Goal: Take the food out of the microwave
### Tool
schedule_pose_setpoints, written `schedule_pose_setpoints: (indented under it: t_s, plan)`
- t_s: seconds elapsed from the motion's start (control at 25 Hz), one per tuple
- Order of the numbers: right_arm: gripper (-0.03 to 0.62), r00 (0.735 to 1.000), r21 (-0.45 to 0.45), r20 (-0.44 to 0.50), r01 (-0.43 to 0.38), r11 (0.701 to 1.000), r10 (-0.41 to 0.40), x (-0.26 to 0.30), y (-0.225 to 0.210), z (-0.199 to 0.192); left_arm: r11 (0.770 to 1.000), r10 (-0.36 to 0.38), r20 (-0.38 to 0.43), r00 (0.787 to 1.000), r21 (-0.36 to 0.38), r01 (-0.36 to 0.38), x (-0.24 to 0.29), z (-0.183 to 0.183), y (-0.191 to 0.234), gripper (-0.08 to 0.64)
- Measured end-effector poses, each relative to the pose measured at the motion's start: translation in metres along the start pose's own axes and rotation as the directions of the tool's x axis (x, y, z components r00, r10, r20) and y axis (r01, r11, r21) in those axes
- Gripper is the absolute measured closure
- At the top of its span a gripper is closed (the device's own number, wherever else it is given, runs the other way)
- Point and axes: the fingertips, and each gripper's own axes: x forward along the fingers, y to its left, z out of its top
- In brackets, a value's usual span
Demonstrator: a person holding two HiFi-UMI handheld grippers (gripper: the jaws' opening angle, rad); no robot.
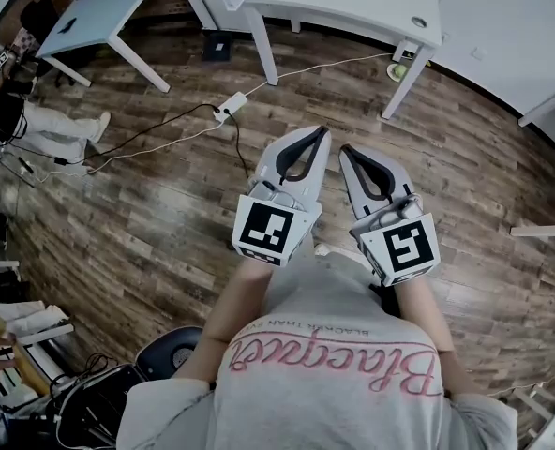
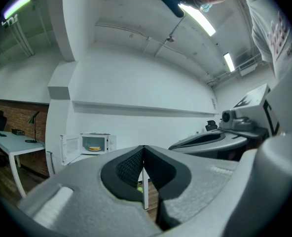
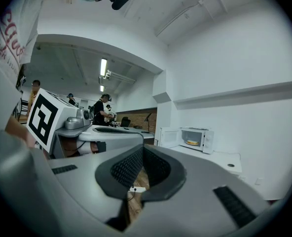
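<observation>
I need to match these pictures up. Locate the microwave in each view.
Head view: not in it.
Left gripper view: the microwave is left of centre, door open.
Right gripper view: right of centre, door open.
Shared landmark: the white table beneath it, along the head view's top edge.

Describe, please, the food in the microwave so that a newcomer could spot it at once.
Against the white wall stands a white table carrying a white microwave, its door swung open to the left. The food is the flat yellowish item inside, the only thing in there.
</observation>
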Motion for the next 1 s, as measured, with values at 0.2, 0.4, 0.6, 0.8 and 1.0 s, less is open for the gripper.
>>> schedule_pose_setpoints:
  t_s: [0.2,0.4,0.6,0.8,1.0]
  plan:
    - [0.583,1.000,0.004,0.016,-0.005,1.000,0.005,0.008,-0.004,-0.002,1.000,-0.004,0.000,1.000,0.010,0.004,0.007,0.000,0.006,0.554]
    - [0.583,1.000,0.007,0.013,0.010,1.000,-0.010,0.023,-0.014,-0.003,1.000,-0.012,0.005,1.000,0.013,0.012,0.021,0.001,0.019,0.554]
    - [0.583,1.000,0.015,0.012,0.029,0.999,-0.029,0.041,-0.024,-0.002,1.000,-0.018,0.006,1.000,0.017,0.018,0.036,0.000,0.035,0.554]
    - [0.582,0.999,0.011,0.042,0.031,0.999,-0.031,0.065,-0.039,0.001,0.999,-0.029,0.005,1.000,0.020,0.029,0.055,-0.003,0.056,0.554]
    - [0.582,0.999,0.016,0.037,0.037,0.999,-0.037,0.099,-0.059,0.005,0.999,-0.032,0.013,0.999,0.018,0.032,0.081,-0.003,0.086,0.554]
